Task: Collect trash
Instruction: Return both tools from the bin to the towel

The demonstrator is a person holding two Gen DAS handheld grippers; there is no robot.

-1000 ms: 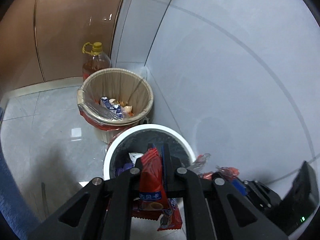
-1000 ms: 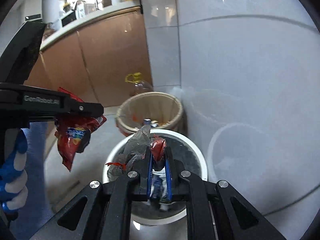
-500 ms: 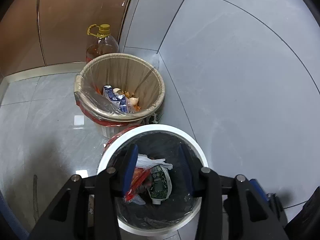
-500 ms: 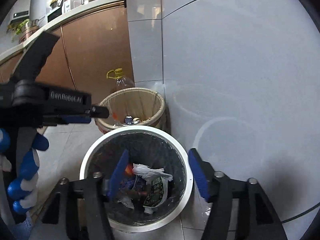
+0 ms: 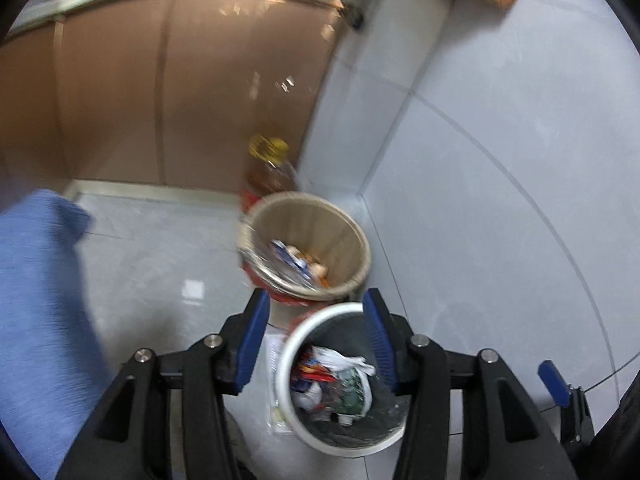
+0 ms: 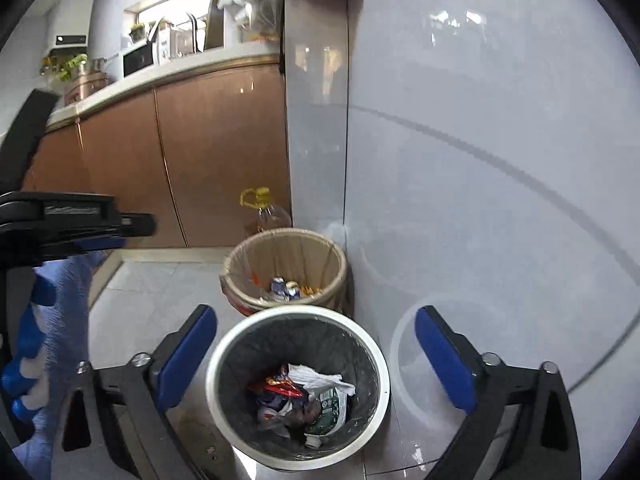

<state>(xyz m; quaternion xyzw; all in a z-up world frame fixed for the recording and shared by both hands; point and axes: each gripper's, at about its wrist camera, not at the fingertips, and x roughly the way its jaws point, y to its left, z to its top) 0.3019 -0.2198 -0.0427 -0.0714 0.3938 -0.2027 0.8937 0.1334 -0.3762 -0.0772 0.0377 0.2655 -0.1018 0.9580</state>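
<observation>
A white-rimmed bin with a black liner (image 6: 224, 364) stands on the floor against the wall and holds crumpled wrappers (image 6: 304, 400), red, white and green. It also shows in the left wrist view (image 5: 282, 364) with the wrappers (image 5: 332, 384) inside. My right gripper (image 6: 316, 350) is open and empty above the bin. My left gripper (image 5: 316, 338) is open and empty, above the bin's far rim. The left gripper also shows from the side in the right wrist view (image 6: 80, 220).
A tan-lined second bin (image 6: 336, 256) with food scraps stands just behind, also in the left wrist view (image 5: 360, 240). An oil bottle with a yellow cap (image 6: 264, 212) stands in the corner. Brown cabinets (image 6: 192, 152) run along the back. The grey tiled wall (image 6: 480, 160) is at right.
Both grippers opened and dropped their wrappers into the white-rimmed bin. Since then both have lifted up and back, and the bin looks smaller.
</observation>
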